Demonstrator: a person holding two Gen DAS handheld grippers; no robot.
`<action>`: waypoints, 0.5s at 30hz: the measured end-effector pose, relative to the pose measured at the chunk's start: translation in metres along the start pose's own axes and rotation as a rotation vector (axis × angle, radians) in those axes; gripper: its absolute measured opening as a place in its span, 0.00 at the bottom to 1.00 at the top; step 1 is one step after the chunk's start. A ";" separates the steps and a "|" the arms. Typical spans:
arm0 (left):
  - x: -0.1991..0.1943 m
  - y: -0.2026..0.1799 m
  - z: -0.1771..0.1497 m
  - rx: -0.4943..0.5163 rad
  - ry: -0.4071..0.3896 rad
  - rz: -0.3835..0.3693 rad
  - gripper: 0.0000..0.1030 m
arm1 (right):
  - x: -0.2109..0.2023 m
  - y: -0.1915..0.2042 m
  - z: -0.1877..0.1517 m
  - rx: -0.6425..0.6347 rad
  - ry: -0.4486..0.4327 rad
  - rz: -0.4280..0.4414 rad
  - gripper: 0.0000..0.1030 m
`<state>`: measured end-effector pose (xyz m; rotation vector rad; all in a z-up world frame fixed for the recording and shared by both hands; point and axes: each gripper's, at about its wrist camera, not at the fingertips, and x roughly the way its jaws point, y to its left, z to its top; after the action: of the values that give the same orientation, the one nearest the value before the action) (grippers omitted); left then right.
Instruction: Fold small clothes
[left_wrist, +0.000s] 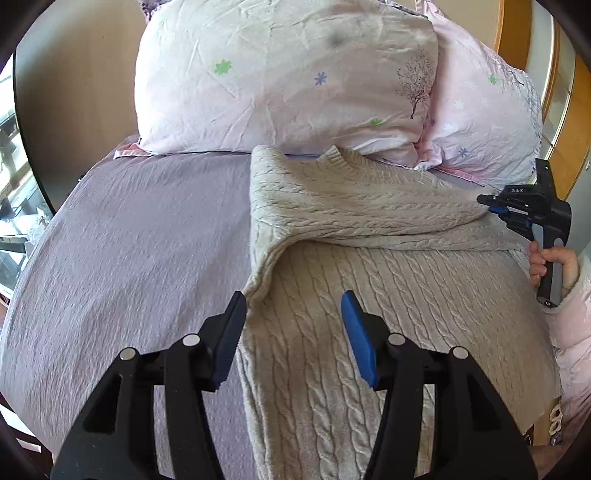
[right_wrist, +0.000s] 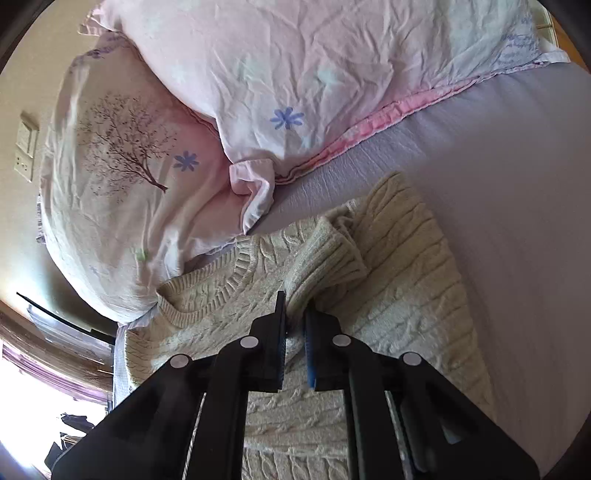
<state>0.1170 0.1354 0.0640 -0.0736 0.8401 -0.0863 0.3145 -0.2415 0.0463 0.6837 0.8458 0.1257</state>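
The left claw (left_wrist: 293, 304) sits at the 6 o'clock edge of the left wrist view with its two blue-padded fingers (left_wrist: 356, 336) spread wide apart, gripping nothing. It hovers over the left edge of a cream cable-knit sweater (left_wrist: 369, 295), which lies spread on a bed under a lilac bedspread (left_wrist: 129, 240). One sleeve of the sweater is folded across the body, running from about 12 o'clock of the claw toward 3 o'clock, where the right claw (left_wrist: 487, 202) meets its far end. A hand (left_wrist: 550, 266) in a pale pink cuff holds that tool's handle at the 3 o'clock edge of the view.

In the right wrist view, the right claw (right_wrist: 294, 314) is closed on the sweater's ribbed sleeve cuff (right_wrist: 325, 254) (only a thin sliver of knit shows between the pads). The cuff bunches up just beyond the fingertips at 12 o'clock. The ribbed neckline (right_wrist: 221, 284) curves away at about 10 o'clock, and the rest of the knit spreads toward 2 and 6 o'clock over the bedspread.

Beyond the sweater, two crumpled pink pillows lie at the head of the bed, the sweater's collar touching their lower edge. One pillow (left_wrist: 280, 74) is printed with a bare tree and small flowers; the second pillow (left_wrist: 487, 110) lies at its 3 o'clock side.
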 end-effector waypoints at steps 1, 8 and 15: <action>-0.003 0.004 -0.003 -0.007 -0.004 -0.004 0.57 | -0.011 0.000 -0.005 -0.009 -0.023 0.010 0.08; -0.013 0.012 -0.029 -0.006 0.029 -0.043 0.66 | -0.068 -0.020 -0.045 -0.029 0.020 -0.083 0.52; -0.018 0.021 -0.071 -0.032 0.090 -0.085 0.66 | -0.151 -0.044 -0.108 -0.134 0.002 -0.097 0.62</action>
<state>0.0530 0.1557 0.0286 -0.1361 0.9279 -0.1575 0.1282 -0.2760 0.0678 0.5163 0.8628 0.0947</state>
